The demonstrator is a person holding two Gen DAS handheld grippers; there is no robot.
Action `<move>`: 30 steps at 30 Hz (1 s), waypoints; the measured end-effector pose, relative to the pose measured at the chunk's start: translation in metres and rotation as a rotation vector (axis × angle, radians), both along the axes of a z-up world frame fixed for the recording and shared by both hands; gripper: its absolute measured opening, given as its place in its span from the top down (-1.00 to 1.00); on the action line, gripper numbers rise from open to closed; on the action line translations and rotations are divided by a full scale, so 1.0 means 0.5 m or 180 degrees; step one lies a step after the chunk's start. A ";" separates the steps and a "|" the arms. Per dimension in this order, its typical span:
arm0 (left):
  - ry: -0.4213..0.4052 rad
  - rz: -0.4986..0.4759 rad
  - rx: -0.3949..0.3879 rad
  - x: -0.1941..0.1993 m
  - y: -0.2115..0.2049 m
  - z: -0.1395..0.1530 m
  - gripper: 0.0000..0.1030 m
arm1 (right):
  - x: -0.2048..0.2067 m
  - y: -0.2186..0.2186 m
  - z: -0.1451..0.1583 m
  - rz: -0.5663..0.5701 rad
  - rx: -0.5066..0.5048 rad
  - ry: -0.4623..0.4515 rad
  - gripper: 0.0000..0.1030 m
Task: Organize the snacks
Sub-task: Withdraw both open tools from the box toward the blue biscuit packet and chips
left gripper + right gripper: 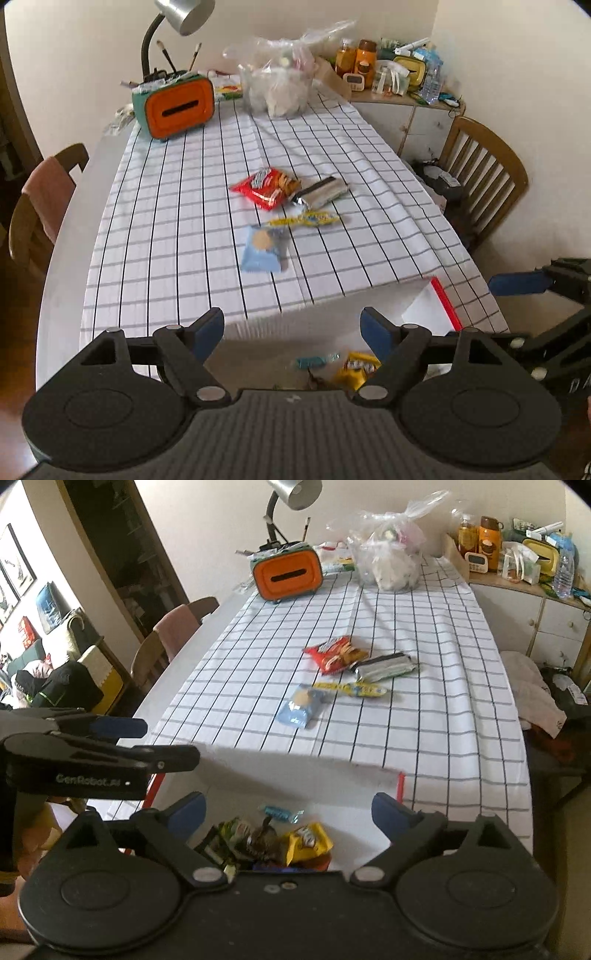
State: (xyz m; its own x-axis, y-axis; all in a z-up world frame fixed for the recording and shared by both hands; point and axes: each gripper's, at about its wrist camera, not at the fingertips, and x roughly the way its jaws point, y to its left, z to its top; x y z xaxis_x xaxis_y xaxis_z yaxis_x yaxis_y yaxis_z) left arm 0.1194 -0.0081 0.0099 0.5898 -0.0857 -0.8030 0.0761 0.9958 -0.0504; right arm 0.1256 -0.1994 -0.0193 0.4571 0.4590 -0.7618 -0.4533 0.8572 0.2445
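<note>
A white box (424, 306) with a red rim (400, 786) stands at the near end of the table and holds several snack packs, among them a yellow pack (308, 842) and a teal candy (280, 812). My left gripper (293, 332) hangs open above the box with nothing between its fingers. My right gripper (288, 812) is open above the box too, empty. On the checked cloth lie a red snack bag (267, 186), a silver pack (321, 192), a yellow bar (306, 219) and a light blue cookie pack (262, 249).
An orange and teal tissue box (175, 105), a desk lamp (181, 18) and a clear plastic bag (280, 81) stand at the table's far end. Wooden chairs (484, 173) flank the table. A cluttered cabinet (517, 572) sits at the far right.
</note>
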 end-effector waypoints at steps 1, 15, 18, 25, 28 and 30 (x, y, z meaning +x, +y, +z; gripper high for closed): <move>-0.0006 -0.0012 0.0013 0.010 0.001 0.002 -0.57 | 0.011 -0.002 0.006 -0.0007 -0.0010 -0.0024 -0.88; 0.0212 0.0097 0.0046 0.158 0.040 -0.010 -0.57 | 0.222 -0.025 0.021 -0.0280 -0.0157 -0.0017 -0.89; 0.0236 0.0101 0.0190 0.196 0.040 -0.014 -0.57 | 0.275 -0.023 0.013 -0.0343 -0.0170 0.0016 -0.87; 0.0383 0.0030 0.0320 0.296 0.042 -0.044 -0.57 | 0.401 -0.002 -0.016 -0.0494 -0.0198 0.0150 -0.86; 0.0441 -0.0003 0.0330 0.330 0.041 -0.066 -0.57 | 0.450 0.002 -0.034 -0.0587 -0.0206 0.0218 -0.84; 0.0493 -0.0033 0.0344 0.351 0.039 -0.084 -0.57 | 0.484 0.007 -0.051 -0.0638 -0.0209 0.0289 -0.84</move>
State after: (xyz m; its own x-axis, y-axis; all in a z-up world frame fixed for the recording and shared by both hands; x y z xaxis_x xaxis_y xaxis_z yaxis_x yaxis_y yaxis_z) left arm 0.2950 0.0113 -0.0319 0.4580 0.0007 -0.8890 0.0860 0.9953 0.0451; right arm 0.3675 -0.1961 -0.0450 0.4624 0.3140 -0.8292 -0.2511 0.9433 0.2172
